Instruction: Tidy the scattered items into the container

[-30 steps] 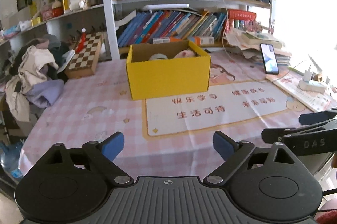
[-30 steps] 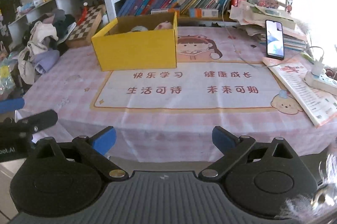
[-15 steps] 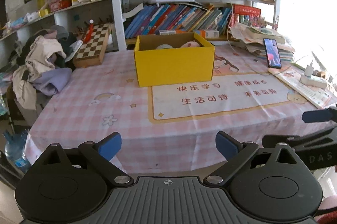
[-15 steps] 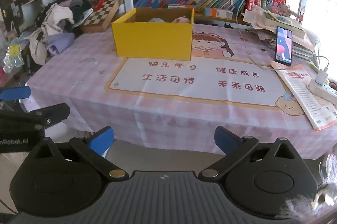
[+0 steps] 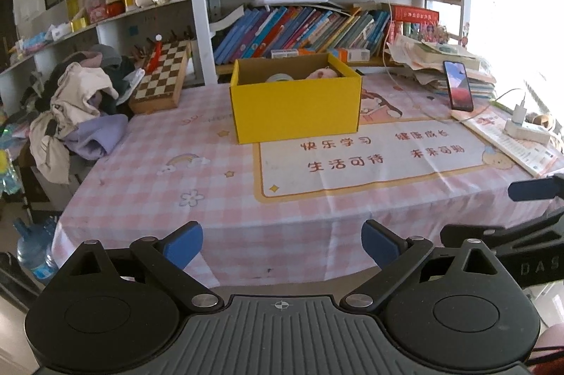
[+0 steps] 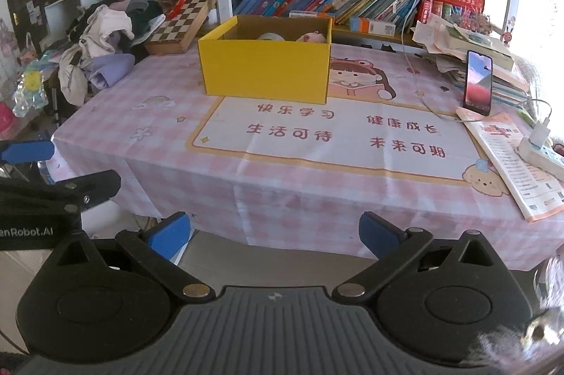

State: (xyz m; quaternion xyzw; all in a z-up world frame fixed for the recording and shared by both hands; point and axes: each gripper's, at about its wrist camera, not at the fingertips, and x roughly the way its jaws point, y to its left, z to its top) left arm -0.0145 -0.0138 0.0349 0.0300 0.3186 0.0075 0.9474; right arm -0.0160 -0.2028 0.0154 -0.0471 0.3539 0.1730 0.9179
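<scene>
the yellow box (image 5: 295,108) sat at the centre of the frame on the pink checked tablecloth (image 5: 211,177), with a tape roll (image 5: 278,78) and a pink soft toy (image 5: 322,72) inside; it looked like light, stiff cardboard, best taken by a side wall. the left gripper (image 5: 282,242) and right gripper (image 6: 275,232) hung at the bottom of their frames, fingers spread wide and empty, well short of the box.

The right hand-held gripper (image 6: 275,235) hangs with its blue-padded jaws spread wide and empty before the pink checked-cloth counter (image 6: 218,174), where an open yellow cardboard box (image 6: 266,71) holds a pale roll and a pink toy.
</scene>
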